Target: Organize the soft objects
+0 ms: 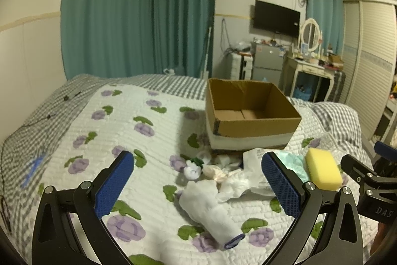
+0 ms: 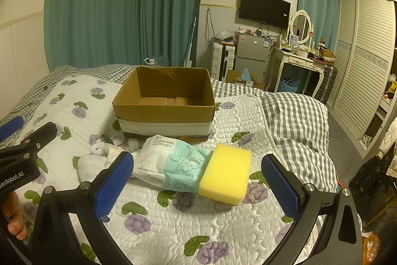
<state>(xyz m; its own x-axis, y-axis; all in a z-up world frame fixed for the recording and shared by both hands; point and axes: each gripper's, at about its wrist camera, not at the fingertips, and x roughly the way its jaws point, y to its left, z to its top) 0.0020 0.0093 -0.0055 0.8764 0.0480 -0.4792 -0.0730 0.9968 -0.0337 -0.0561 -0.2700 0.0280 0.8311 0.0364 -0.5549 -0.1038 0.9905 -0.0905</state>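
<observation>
An empty cardboard box (image 1: 250,116) (image 2: 165,103) stands on the flowered quilt. In front of it lie a yellow sponge (image 1: 323,169) (image 2: 227,175), a cleansing towel pack (image 2: 171,163) (image 1: 255,158), a white rolled sock with a blue cuff (image 1: 211,210) (image 2: 90,164), crumpled white tissues (image 1: 235,181) and a small white and green soft toy (image 1: 193,169). My left gripper (image 1: 198,180) is open above the sock and tissues. My right gripper (image 2: 197,178) is open, with the sponge and pack between its fingers.
The bed has a grey checked sheet (image 2: 292,116) at its right and far sides. Beyond it stand a small fridge (image 2: 251,54), a dressing table (image 2: 300,63), a louvred wardrobe (image 2: 362,61) and teal curtains (image 2: 124,4).
</observation>
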